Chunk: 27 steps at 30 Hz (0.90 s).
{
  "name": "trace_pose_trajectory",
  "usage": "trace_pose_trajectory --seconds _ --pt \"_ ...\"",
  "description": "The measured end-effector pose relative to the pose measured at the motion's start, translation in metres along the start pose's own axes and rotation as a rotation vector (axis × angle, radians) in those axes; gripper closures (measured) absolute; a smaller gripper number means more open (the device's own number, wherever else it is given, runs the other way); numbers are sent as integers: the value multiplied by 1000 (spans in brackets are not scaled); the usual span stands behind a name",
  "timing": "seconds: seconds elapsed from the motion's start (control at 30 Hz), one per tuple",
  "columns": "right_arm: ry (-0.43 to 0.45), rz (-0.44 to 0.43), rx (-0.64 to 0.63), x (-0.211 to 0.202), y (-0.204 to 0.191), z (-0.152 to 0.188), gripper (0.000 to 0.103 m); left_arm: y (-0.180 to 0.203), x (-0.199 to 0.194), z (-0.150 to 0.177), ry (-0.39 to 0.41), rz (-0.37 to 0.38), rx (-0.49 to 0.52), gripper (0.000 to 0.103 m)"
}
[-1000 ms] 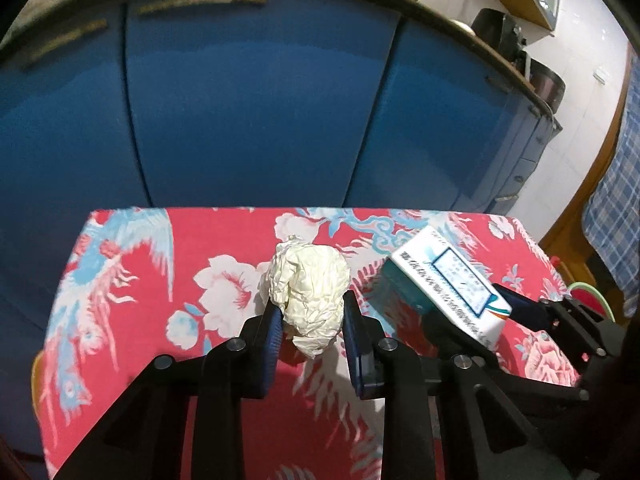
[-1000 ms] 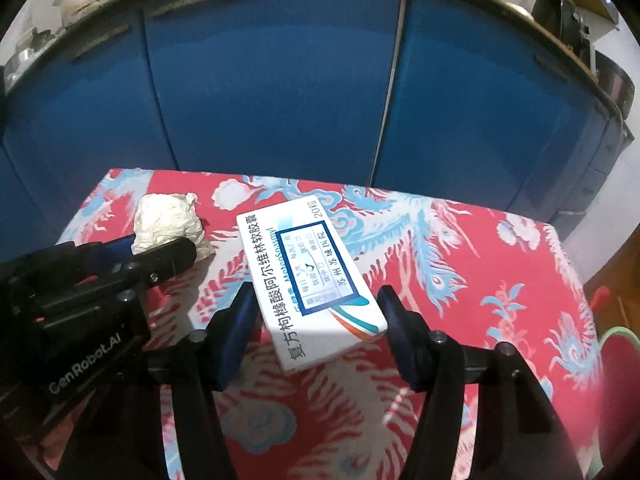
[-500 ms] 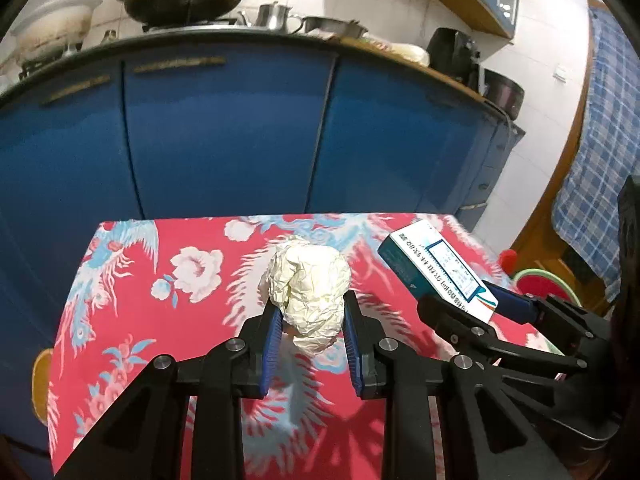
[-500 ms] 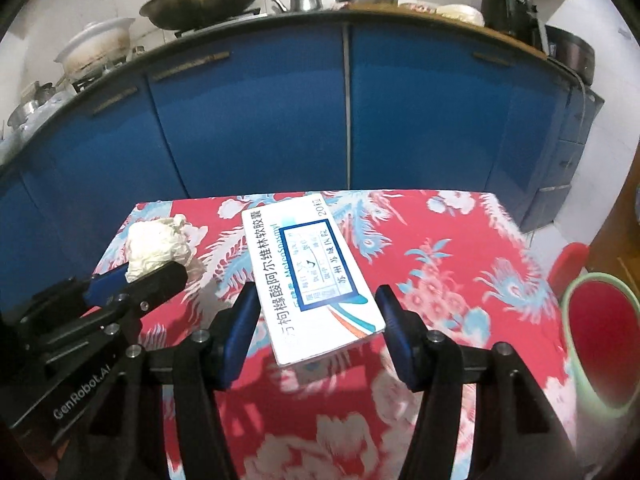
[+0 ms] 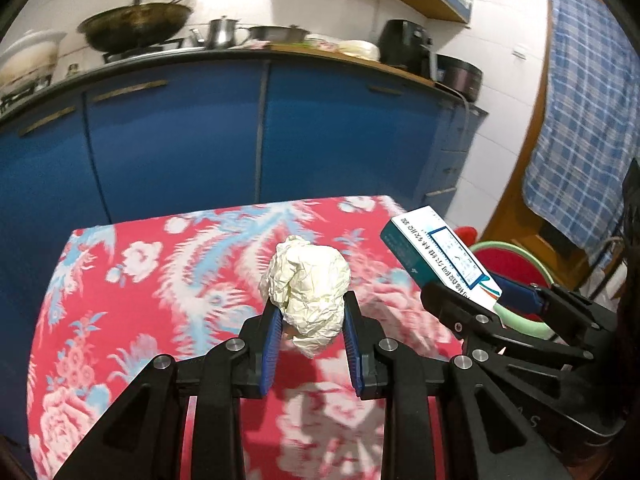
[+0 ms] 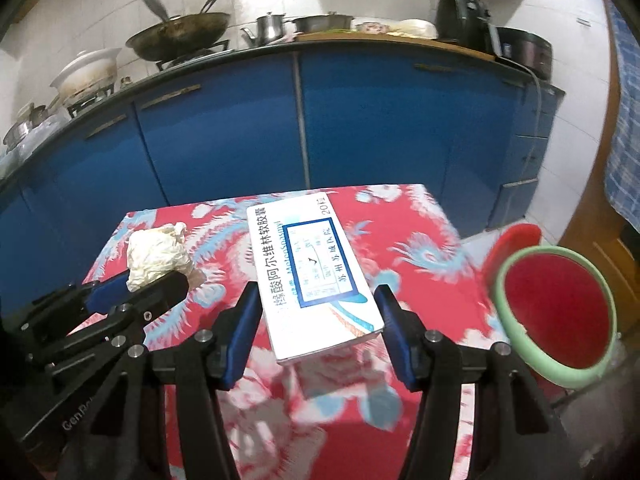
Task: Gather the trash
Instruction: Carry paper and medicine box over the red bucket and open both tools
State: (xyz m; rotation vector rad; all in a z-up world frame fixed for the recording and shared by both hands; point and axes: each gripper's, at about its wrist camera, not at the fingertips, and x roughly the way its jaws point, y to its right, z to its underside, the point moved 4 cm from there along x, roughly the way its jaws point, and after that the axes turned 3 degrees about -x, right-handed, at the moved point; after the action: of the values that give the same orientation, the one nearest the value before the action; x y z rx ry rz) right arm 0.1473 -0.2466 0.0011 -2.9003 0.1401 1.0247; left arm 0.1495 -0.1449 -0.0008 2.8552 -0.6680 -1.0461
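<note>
Left gripper (image 5: 312, 334) clamps a crumpled paper ball (image 5: 306, 288) at 12 o'clock between its pads. Right gripper (image 6: 316, 324) grips a medicine box (image 6: 312, 276), flat face up; red bin (image 6: 556, 308) lies at 3 o'clock. Both angle downward above the floral tablecloth (image 5: 140, 288).

Low table (image 5: 132, 312) under a red cloth (image 6: 408, 232) with pale blue and white flowers; just right, on the floor, a red bin (image 6: 556, 312).
</note>
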Motion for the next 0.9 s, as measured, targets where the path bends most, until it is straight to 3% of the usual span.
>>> trace_pose_trajectory --seconds 0.57,0.9 --pt "18 223 153 -57 146 29 44 156 32 4 -41 205 167 75" --pt "-4 331 275 -68 234 54 44 247 74 13 -125 307 274 75"
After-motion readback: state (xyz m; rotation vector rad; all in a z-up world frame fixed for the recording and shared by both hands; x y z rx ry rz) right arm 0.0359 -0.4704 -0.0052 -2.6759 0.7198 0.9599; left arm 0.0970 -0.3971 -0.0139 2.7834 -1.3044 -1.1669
